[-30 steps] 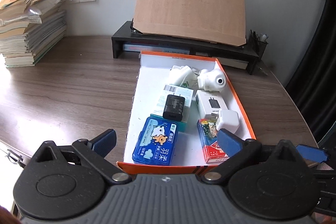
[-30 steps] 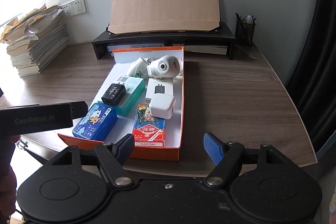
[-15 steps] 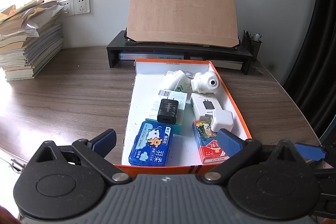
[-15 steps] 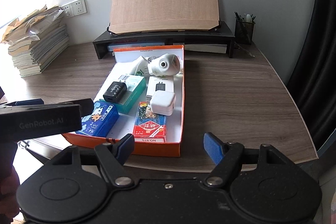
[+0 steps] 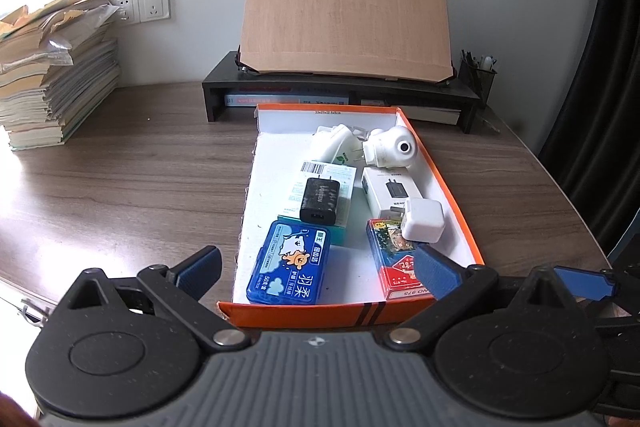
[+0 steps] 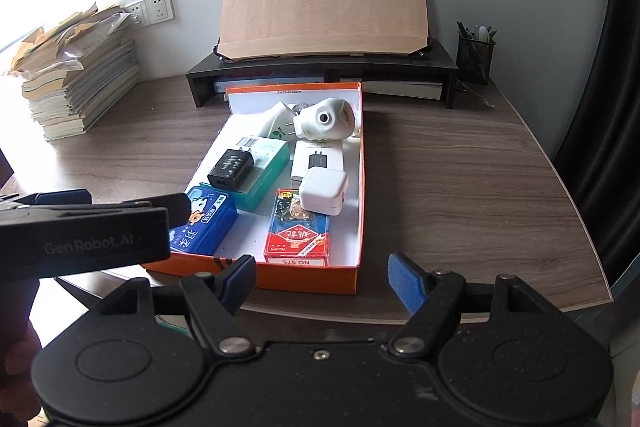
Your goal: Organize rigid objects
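An orange box with a white floor lies on the wooden desk. Inside are a blue case, a red card pack, a white cube charger, a black charger on a teal box, a white charger box and a white camera. My left gripper is open and empty above the box's near edge. My right gripper is open and empty at the near right corner.
A black monitor stand with a leaning wooden board stands behind the box. A stack of books and papers is at the far left. A pen holder is at the far right. The desk edge runs close below the box.
Both grippers have drawn back and risen slightly, so the box sits a little farther off. The left gripper's body now covers more of the right view's left side. Nothing in the box moved.
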The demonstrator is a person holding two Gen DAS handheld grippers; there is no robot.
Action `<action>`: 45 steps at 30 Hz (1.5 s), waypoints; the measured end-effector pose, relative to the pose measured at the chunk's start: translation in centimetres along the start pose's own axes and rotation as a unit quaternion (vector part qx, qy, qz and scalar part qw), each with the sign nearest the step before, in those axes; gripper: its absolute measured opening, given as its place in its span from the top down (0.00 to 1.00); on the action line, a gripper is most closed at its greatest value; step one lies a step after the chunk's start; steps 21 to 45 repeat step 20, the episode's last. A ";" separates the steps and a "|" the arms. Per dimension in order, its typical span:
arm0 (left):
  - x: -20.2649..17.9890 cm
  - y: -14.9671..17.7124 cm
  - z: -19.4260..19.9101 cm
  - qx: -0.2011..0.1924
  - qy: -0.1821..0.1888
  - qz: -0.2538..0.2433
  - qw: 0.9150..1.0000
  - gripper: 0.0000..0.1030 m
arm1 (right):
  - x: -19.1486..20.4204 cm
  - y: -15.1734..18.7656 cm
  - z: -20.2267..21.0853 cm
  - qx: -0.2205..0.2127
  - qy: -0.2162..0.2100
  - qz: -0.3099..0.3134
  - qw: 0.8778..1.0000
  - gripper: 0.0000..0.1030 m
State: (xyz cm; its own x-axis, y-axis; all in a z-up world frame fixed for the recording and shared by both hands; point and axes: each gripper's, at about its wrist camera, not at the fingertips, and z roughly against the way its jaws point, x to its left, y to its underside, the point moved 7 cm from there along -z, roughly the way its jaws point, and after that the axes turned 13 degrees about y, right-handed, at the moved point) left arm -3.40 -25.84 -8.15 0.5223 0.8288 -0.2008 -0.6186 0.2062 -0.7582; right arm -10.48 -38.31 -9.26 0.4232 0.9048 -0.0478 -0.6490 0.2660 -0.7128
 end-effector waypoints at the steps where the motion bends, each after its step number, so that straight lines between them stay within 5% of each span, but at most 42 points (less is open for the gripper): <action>1: 0.0 0.0 0.0 0.000 0.000 0.000 1.000 0.00 | 0.0 0.0 0.0 0.000 0.000 0.000 1.000 0.16; 45: -0.4 0.1 -0.7 0.013 0.013 -0.006 1.000 0.00 | 0.1 -0.1 -0.2 0.005 0.003 0.001 1.000 0.16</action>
